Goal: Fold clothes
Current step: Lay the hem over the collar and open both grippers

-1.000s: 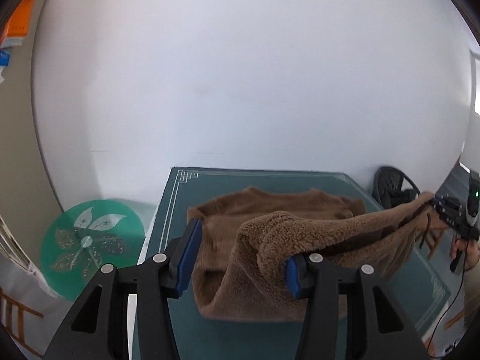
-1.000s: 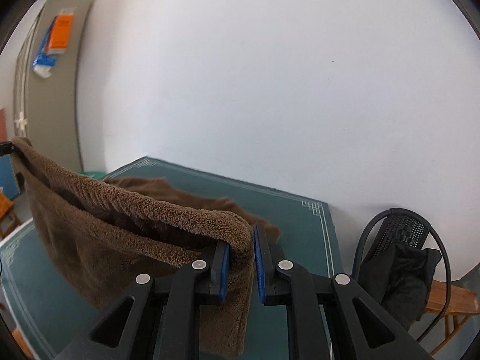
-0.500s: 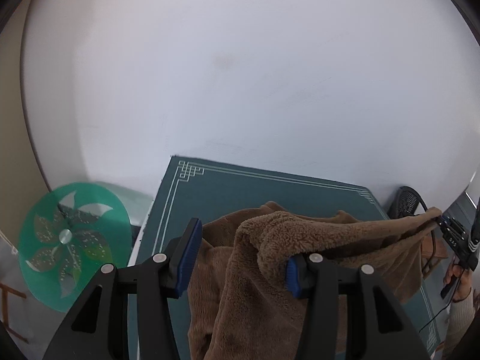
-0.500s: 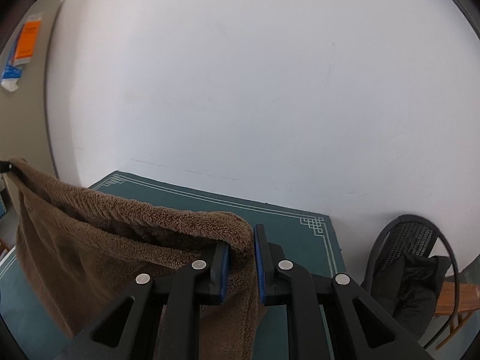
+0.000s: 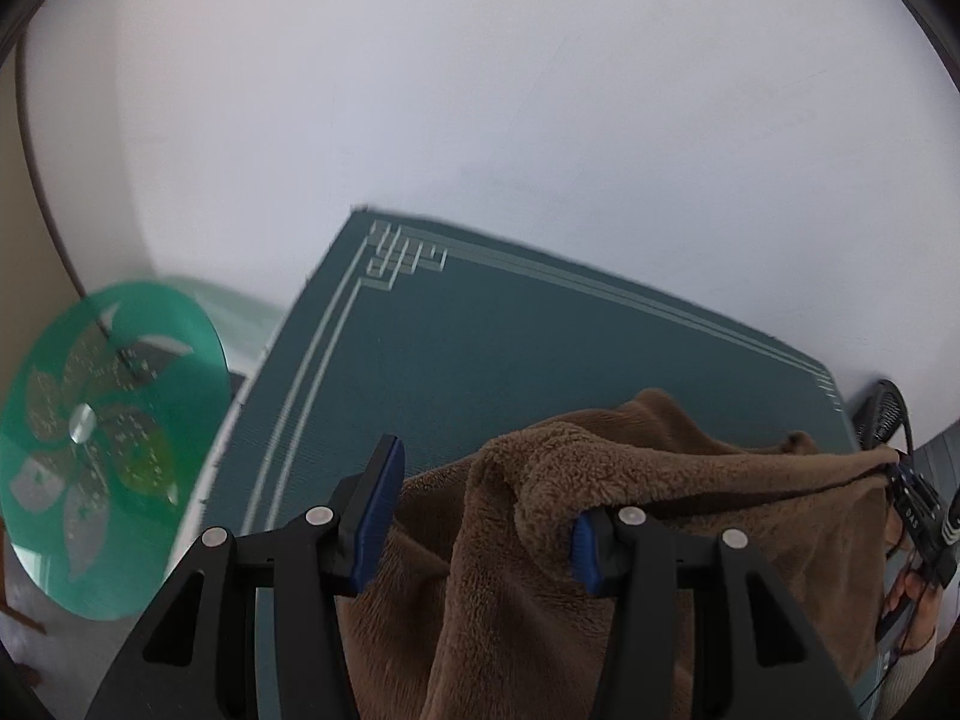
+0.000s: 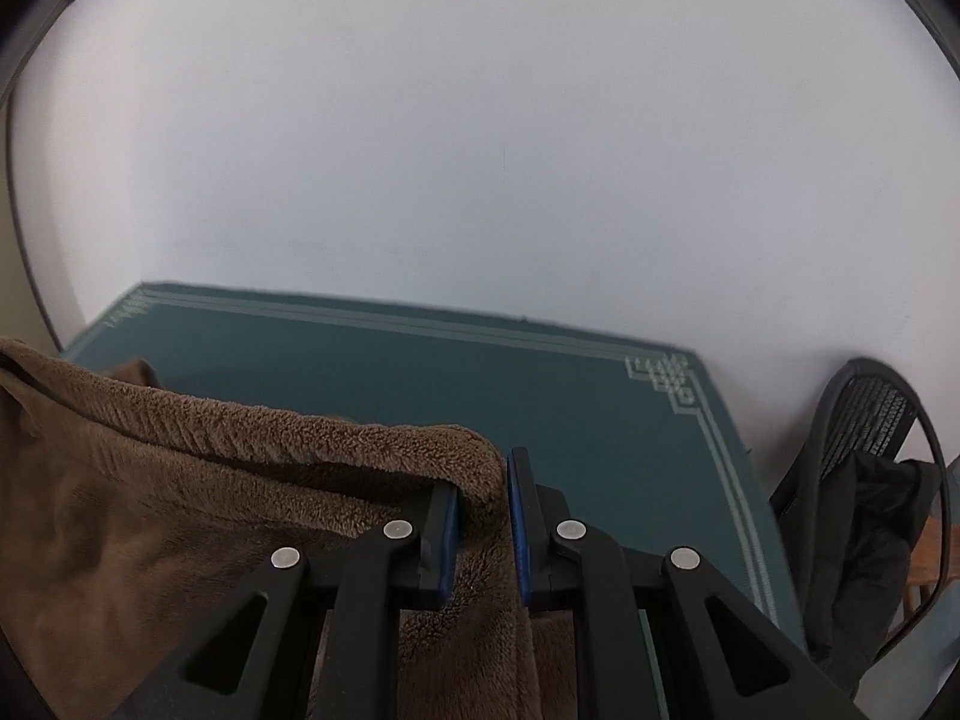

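We're holding the brown fleece garment (image 5: 678,480) stretched between both tools, its top edge running as the long axis from the left gripper (image 5: 480,516) across to the right gripper (image 6: 483,519), with the rest hanging below and ahead of the fingers, so neither hand is sitting nearer than the other. The right jaws are pinching narrow on the fleece corner, while the left jaws are standing fairly wide with the fabric draped over just the right-hand finger (image 5: 585,552), so we're not sure that side is really clamping. Ahead of both tools we're seeing the dark green mat (image 6: 540,384) with pale border lines lying bare and backing onto a plain white wall (image 6: 480,150), with a black mesh chair (image 6: 870,468) off to the right and a green disc (image 5: 102,480) off to the left.
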A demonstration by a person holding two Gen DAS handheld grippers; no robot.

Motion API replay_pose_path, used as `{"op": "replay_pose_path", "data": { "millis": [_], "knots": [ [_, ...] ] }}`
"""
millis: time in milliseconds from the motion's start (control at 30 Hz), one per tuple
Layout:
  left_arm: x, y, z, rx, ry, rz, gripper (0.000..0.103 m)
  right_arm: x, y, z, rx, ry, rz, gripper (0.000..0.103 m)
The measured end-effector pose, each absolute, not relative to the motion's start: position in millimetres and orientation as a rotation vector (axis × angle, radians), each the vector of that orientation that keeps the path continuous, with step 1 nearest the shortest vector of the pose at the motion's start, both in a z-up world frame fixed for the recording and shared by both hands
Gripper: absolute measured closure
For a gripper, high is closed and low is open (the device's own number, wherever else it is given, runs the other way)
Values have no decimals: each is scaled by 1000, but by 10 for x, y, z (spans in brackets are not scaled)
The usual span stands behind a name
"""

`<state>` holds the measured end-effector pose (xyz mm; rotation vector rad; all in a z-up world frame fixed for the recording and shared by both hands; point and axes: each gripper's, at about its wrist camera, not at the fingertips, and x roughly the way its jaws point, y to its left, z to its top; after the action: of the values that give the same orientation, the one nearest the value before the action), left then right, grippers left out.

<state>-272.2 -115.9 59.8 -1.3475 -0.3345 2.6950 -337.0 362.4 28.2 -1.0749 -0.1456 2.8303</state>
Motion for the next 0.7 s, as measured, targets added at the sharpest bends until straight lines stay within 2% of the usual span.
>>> {"op": "replay_pose_path", "data": {
  "millis": [300, 433, 700],
  "knots": [
    [-2765, -997, 282, -1418, -244, 2709, 48, -3568, 3657, -58, -1199, -114, 2790, 88],
    [-2801, -964, 263, -1419, -174, 2754, 40, -3602, 3659, -94, -1240, -107, 2773, 88],
    [-2802, -841, 291, -1375, 49, 2876, 34, -3684, 3683, -153, -1277, -115, 2746, 88]
  ]
}}
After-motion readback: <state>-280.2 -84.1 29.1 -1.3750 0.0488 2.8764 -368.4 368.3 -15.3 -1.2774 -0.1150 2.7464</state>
